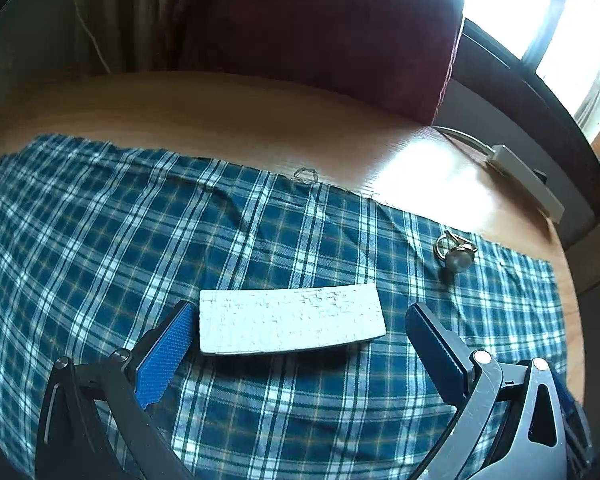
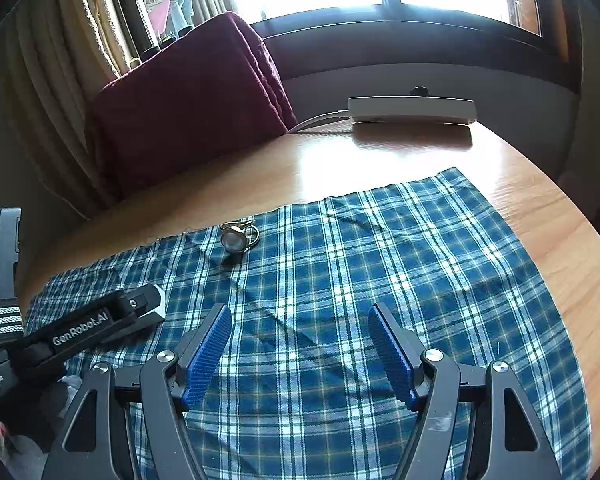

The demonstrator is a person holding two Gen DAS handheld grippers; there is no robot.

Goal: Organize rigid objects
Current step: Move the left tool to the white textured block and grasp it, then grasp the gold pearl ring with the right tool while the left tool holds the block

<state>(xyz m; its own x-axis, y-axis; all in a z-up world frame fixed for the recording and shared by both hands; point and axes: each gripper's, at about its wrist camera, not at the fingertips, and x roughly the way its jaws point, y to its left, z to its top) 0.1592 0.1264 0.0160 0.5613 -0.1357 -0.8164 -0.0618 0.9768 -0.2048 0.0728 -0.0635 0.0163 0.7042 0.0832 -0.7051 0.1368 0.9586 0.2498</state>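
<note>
The left gripper (image 1: 296, 320) is hanging with fingers spread wide, a white slab (image 1: 290, 319) lying flat between them on the cloth (image 1: 100, 240); it looks light, stiff, thin; best pinched across its short ends; the right gripper (image 2: 300, 344) is gaping empty.

both the left gripper (image 1: 300, 320) and right gripper (image 2: 300, 320) hover low, jaws spread wide.

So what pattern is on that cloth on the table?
Blue, white and dark-green plaid cloth on the wooden table, clearest in the right wrist view.
</note>
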